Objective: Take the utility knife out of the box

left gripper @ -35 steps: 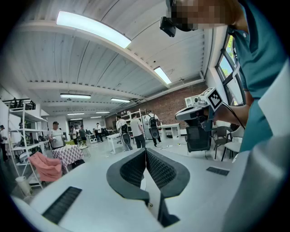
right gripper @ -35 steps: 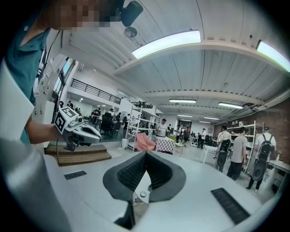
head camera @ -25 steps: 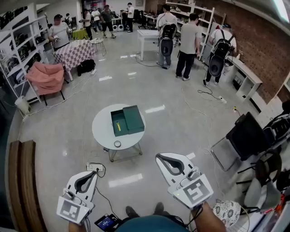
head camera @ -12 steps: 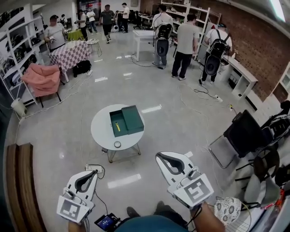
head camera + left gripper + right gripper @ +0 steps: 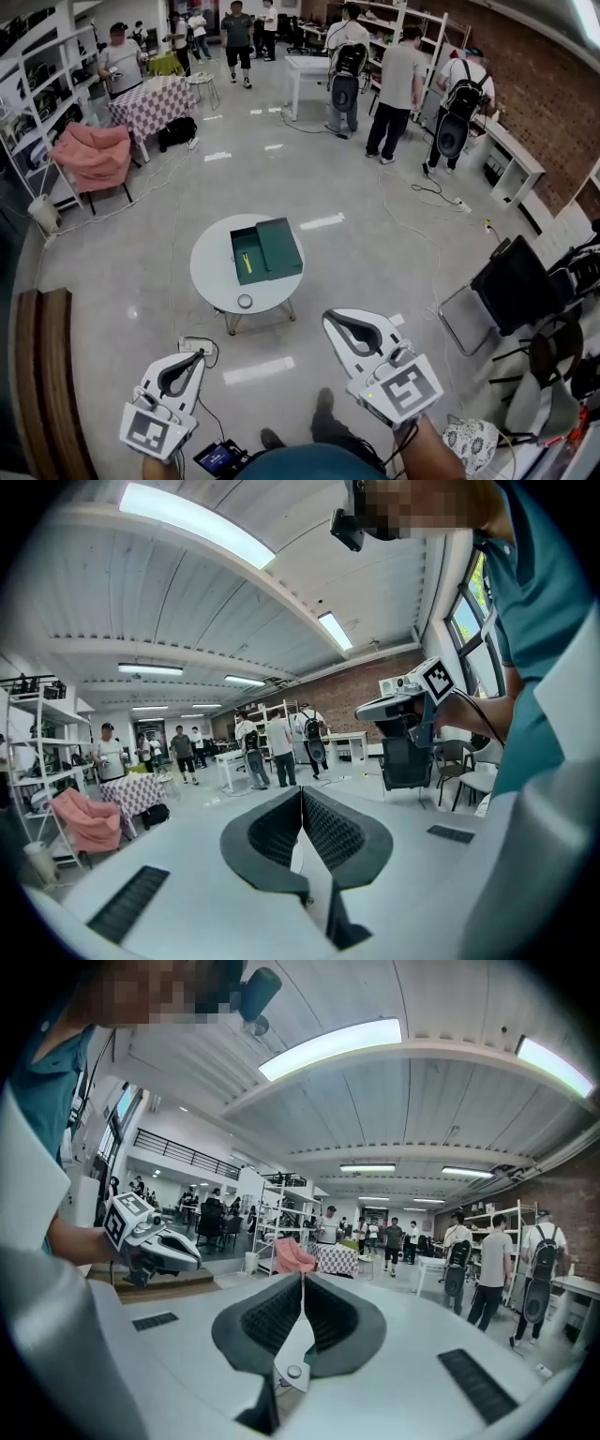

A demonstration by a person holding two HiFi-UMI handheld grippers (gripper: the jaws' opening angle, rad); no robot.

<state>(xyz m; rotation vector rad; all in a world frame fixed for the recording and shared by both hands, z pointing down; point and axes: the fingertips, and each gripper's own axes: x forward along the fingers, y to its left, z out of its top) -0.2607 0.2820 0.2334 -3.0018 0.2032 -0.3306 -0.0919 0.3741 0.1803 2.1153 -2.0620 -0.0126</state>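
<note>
While both hand-held grippers (image 5: 190,358) (image 5: 330,320) are clenched empty, the box (image 5: 237,246) holds the utility knife (image 5: 247,262).

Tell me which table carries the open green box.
The round white table, the closest one, with the green box open on it. The checked-cloth table and the white rectangular table stand farther back, without it.

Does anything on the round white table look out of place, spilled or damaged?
Nothing stands out. The green box sits open, its lid flat beside it, the yellow utility knife lying inside, nothing spilled.
</note>
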